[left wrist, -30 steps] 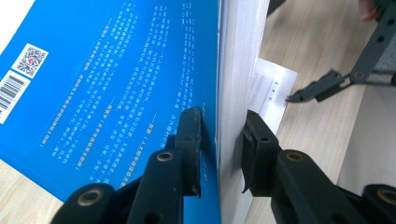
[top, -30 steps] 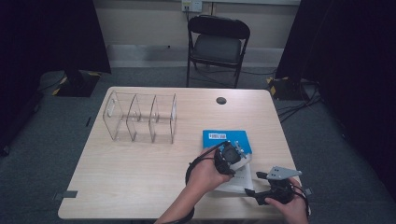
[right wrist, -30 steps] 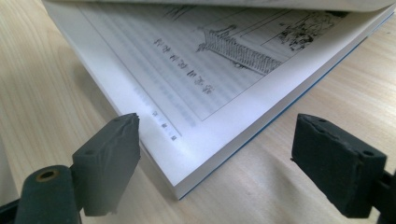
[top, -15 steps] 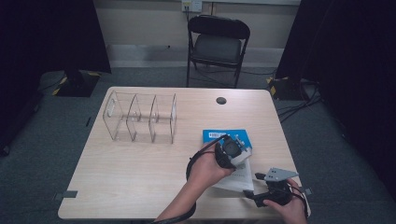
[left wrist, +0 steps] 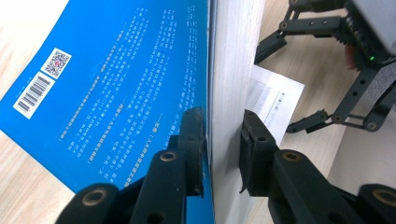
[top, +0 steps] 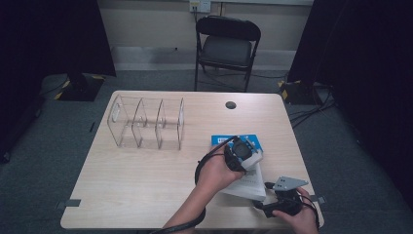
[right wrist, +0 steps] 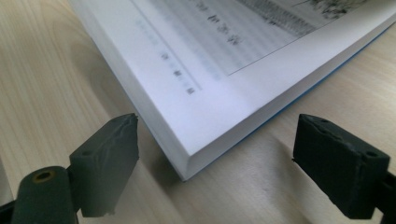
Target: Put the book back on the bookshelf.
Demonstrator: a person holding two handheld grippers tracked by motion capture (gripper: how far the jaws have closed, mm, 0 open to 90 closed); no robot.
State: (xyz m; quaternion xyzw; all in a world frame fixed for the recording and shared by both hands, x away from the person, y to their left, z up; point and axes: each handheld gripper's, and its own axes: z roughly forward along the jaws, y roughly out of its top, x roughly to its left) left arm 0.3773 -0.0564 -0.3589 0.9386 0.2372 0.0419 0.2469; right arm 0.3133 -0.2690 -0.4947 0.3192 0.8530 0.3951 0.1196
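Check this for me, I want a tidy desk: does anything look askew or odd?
Yes: the blue book is tipped up on edge, pinched by the left gripper, over another book lying flat with its cover open. The clear organizer stands square.

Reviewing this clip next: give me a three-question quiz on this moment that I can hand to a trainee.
1. True or false: the left gripper is shut on the blue-covered book.
2. How do the jaws of the right gripper stand? A) clamped on the book's corner B) open, with the book's corner between them C) closed on a sheet of paper
3. What stands on the table to the left of the book, seen from the high view?

Key
1. True: its pads press the cover on one side and the page block on the other.
2. B: both pads stand apart from the corner, touching nothing.
3. A clear plastic organizer with upright dividers.
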